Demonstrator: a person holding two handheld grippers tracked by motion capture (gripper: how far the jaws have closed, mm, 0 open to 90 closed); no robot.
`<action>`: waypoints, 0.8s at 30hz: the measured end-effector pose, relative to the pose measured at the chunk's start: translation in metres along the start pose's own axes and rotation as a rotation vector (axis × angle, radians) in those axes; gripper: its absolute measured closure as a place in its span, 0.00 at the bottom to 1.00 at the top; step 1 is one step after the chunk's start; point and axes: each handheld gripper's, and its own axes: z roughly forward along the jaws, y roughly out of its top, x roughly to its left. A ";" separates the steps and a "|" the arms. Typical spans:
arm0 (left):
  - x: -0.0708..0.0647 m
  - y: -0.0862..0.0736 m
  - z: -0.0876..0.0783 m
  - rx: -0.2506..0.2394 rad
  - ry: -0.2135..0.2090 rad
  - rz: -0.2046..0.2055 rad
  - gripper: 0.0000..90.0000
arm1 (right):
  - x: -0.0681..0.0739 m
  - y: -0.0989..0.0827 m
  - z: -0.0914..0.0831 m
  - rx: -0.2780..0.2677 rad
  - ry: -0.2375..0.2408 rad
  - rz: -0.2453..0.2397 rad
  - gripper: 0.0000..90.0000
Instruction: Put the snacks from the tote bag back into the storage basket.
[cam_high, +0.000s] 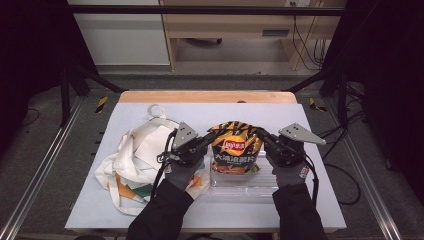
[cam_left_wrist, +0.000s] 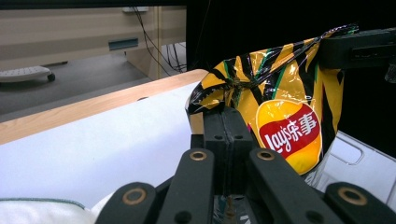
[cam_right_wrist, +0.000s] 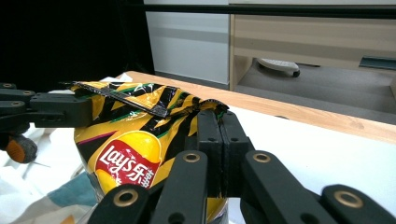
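A: Overhead, the chip bag (cam_high: 235, 148) stands upright mid-table, nearer the front edge, over a clear plastic tray (cam_high: 243, 184). Left gripper (cam_high: 212, 136) and right gripper (cam_high: 261, 134) pinch its top corners. A cloth tote (cam_high: 134, 159) lies toward the left edge.

B: Left gripper view?

A: Jaws clamped on the bag's (cam_left_wrist: 280, 112) crimped top corner.

B: Right gripper view?

A: Same: jaws clenched on the bag's (cam_right_wrist: 135, 140) other corner; the left gripper (cam_right_wrist: 88, 111) grips opposite.

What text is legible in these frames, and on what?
"Lay's", followed by two Chinese characters, "乐事": red-and-yellow logo on the chip bag.
Large white Chinese line below the logo on the bag, high view: too blurred to read.
Tote bag, clear tray, gripper plates: no readable text.
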 end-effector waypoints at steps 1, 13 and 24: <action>0.001 -0.001 0.001 0.003 0.002 -0.001 1.00 | -0.001 -0.001 0.001 0.003 -0.002 -0.001 0.99; 0.003 -0.003 0.009 0.014 0.015 -0.018 0.99 | -0.005 -0.006 0.011 0.012 -0.015 0.012 0.98; 0.009 -0.001 0.022 0.013 0.041 -0.035 0.97 | -0.013 -0.006 0.027 0.014 -0.041 0.027 0.90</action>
